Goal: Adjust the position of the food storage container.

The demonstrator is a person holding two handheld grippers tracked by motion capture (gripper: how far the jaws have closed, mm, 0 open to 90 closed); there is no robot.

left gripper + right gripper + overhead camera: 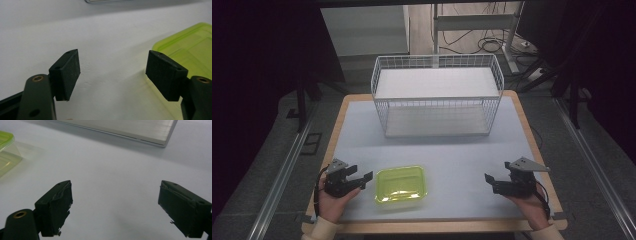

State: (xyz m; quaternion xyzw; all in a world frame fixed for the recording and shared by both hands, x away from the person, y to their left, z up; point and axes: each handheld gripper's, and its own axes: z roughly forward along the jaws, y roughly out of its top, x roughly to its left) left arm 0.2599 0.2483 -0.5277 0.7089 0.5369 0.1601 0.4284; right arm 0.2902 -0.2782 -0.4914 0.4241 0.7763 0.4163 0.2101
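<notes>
one green lidded container (401,184), one wire basket (437,95), two tools

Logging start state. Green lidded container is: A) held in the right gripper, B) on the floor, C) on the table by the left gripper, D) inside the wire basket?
C: the green container sits on the table beside the open left gripper, well in front of the wire basket.

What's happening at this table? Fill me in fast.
A person holds a two-jaw gripper in each hand over a table, and nothing is being gripped. The left gripper sits open right beside a green-lidded plastic container at the near edge, one jaw close to its lid. The right gripper is open too, off to the right over bare tabletop. A white wire basket stands at the far side, apart from both.
</notes>
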